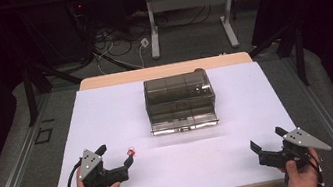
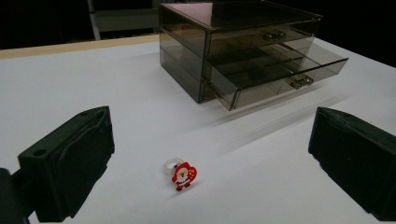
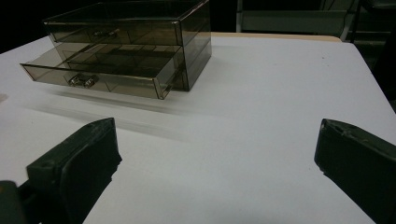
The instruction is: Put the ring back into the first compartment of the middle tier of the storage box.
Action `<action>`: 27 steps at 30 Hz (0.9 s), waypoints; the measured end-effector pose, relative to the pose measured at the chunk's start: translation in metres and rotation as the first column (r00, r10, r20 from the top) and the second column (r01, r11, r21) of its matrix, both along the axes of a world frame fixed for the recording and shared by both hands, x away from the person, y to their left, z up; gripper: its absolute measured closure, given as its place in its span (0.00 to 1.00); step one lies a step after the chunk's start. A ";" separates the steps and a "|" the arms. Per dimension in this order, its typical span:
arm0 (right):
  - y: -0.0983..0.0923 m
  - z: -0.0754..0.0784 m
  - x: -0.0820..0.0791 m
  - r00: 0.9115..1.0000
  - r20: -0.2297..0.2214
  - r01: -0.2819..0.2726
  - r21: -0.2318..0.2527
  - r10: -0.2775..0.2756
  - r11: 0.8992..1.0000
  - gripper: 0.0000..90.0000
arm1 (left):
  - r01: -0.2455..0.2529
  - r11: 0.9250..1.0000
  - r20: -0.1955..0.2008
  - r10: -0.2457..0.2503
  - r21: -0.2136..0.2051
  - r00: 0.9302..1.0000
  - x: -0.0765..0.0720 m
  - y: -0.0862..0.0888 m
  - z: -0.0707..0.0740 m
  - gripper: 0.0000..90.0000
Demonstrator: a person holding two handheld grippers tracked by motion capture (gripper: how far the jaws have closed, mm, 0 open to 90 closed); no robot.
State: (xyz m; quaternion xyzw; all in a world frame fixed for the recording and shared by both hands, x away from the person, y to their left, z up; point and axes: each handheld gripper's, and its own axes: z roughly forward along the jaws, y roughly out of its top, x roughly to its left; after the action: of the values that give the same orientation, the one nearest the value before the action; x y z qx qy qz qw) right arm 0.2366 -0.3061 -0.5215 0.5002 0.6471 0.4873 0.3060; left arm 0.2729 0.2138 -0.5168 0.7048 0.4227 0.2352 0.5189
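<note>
Now left gripper (image 1: 115, 158) low over table, fingers wide around Santa ring (image 2: 184, 175), not touching; right gripper (image 1: 269, 142) fingers wide, empty.

Small Santa Claus ring (image 2: 183, 175) with clear band, red-and-white figure facing up, lying on the white tabletop (image 2: 116, 93), near a smoky transparent drawer box (image 2: 224, 42), its lower drawer (image 2: 280, 74) pulled open

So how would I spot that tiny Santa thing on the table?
Start at the smoky drawer box in the middle of the white table. Come toward the left gripper; the Santa ring lies on the table just ahead of its open jaws, the one red item there.
</note>
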 end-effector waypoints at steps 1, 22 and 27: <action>0.001 -0.001 0.000 1.000 0.003 -0.006 -0.010 0.006 1.000 0.00 | -0.005 1.000 -0.007 0.005 0.007 1.000 0.001 0.001 -0.001 0.01; 0.012 -0.008 0.001 0.999 -0.019 -0.049 -0.042 0.049 0.998 0.00 | -0.027 0.999 -0.050 0.028 0.018 0.998 0.005 -0.001 -0.003 0.02; 0.012 -0.009 0.001 0.999 -0.023 -0.047 -0.026 0.046 0.999 0.00 | -0.029 0.998 -0.069 0.032 0.047 0.997 0.009 -0.005 -0.006 0.02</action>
State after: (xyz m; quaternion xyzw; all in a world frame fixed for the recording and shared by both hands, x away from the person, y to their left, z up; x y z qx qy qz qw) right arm 0.2377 -0.2938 -0.5307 0.4862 0.6683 0.4801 0.2940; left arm 0.2819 0.2083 -0.5229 0.7179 0.4457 0.2278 0.4838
